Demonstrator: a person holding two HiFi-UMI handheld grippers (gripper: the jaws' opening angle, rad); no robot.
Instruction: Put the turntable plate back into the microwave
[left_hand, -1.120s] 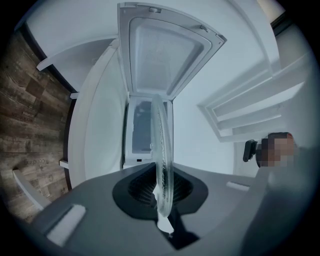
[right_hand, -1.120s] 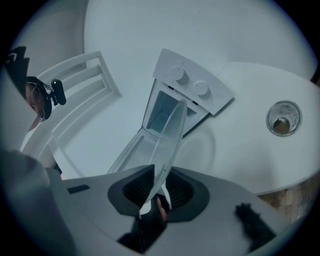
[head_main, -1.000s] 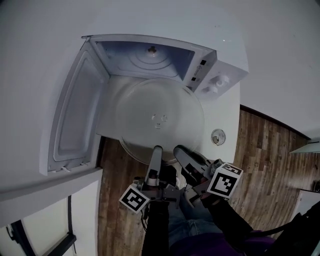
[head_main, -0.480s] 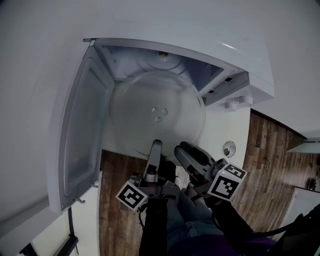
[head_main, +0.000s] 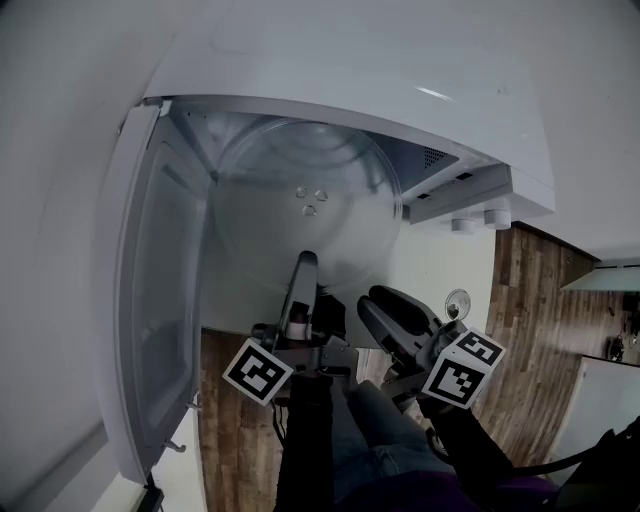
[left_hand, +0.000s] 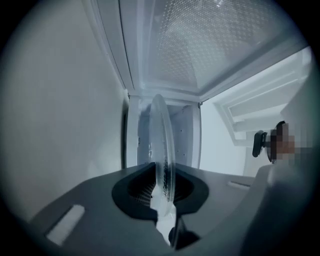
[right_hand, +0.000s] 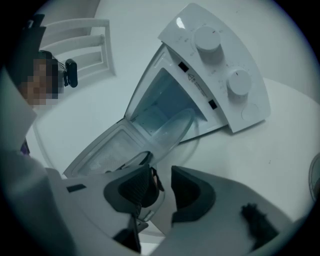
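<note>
— Where is the plate (head_main: 300, 225) right now?
— Partway through the mouth of the microwave (head_main: 380, 80). Its far edge is inside and its near edge is out, pinched in the left gripper (left_hand: 162, 186), whose jaws are clenched on the rim
— And the right gripper (right_hand: 162, 187)?
— Its jaws have just been opening. They stand apart now, with the rim close by one pad but nothing pressed between them, so the left gripper alone carries the plate
— Which step is this, then?
— Sliding it in, I'd say. The door (head_main: 150, 290) is swung wide on the left, and the plate isn't seated yet
— What does the next move call for?
— Probably pushing it deeper, kept level, until its middle sits over the middle of the microwave floor. Then it needs lowering gently before the left gripper lets go. Glass held by one edge may tip, so it should go slowly
</note>
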